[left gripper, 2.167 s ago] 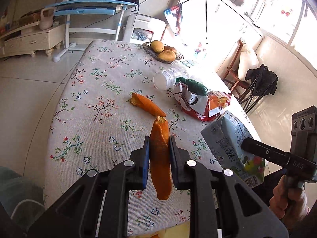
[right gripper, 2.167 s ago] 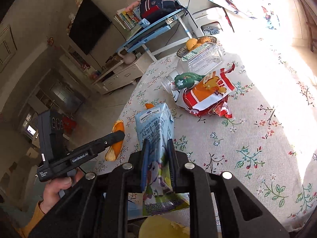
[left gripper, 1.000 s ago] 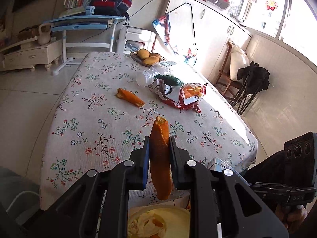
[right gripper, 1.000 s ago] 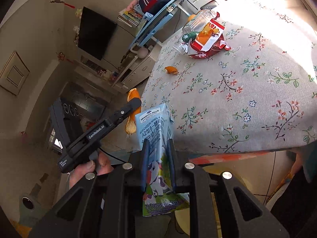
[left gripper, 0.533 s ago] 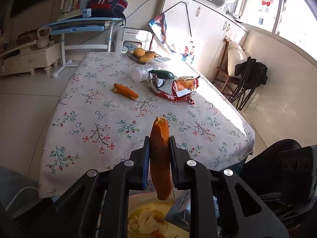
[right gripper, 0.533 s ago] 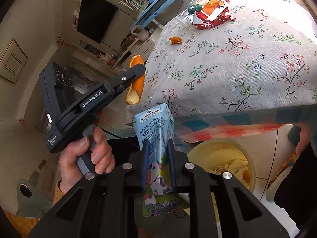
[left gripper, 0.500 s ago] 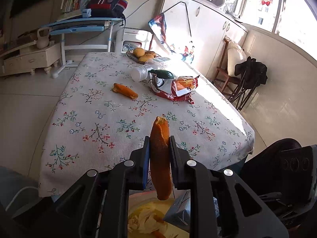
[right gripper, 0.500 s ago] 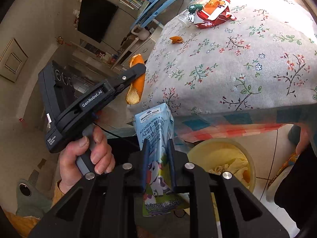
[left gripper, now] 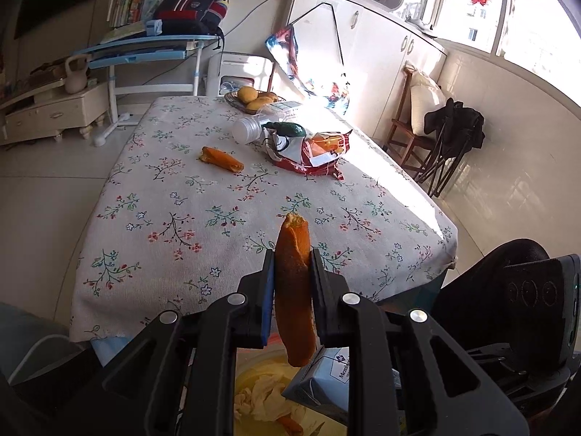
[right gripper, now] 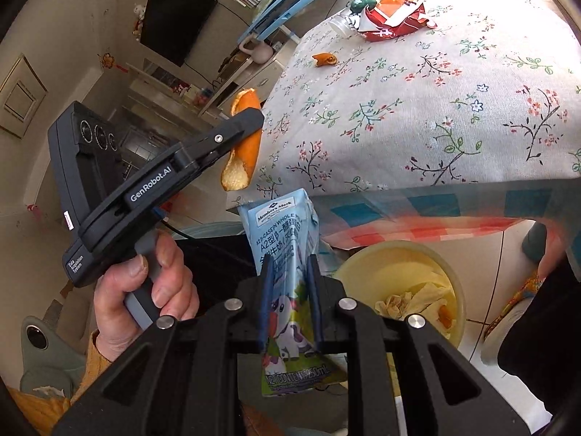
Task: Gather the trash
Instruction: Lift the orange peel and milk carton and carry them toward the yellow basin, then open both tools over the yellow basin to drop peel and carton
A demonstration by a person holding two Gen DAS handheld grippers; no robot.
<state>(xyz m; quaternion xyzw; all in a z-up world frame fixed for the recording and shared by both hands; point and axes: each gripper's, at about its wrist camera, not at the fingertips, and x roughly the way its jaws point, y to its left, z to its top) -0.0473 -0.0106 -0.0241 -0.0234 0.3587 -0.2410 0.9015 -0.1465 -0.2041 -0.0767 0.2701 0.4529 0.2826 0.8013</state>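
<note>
**A:** What is shown at the table's edge?

**B:** A curled strip of orange peel [left gripper: 293,290] is held upright in the left gripper [left gripper: 290,283], clamped about mid-length between the two narrow-set jaws, above the pale yellow plastic waste bin [right gripper: 399,265]. A light-blue paper milk carton [right gripper: 287,254], printed with a cartoon cow, is pinched across its lower body by the right gripper [right gripper: 290,301], just beside the bin's rim. Crumpled tissue and peel scraps are seen already inside the bin.

**A:** How are these pieces expected to handle?

**B:** Both are judged light. The peel is thought to be soft and slightly springy, so a mid-length grip is favoured over the ragged ends. The carton appears dented, probably empty, and likely to crush further under pressure; its flat faces are considered the safest hold.

**A:** What is left on the floral tablecloth [left gripper: 218,218]?

**B:** A second orange peel piece [left gripper: 221,158], a red-and-white crinkled snack bag [left gripper: 312,149] and a clear plastic bottle lying on its side [left gripper: 254,129] remain well apart from the grippers. The bag is expected to be slippery and is best pinched at a folded edge.
</note>
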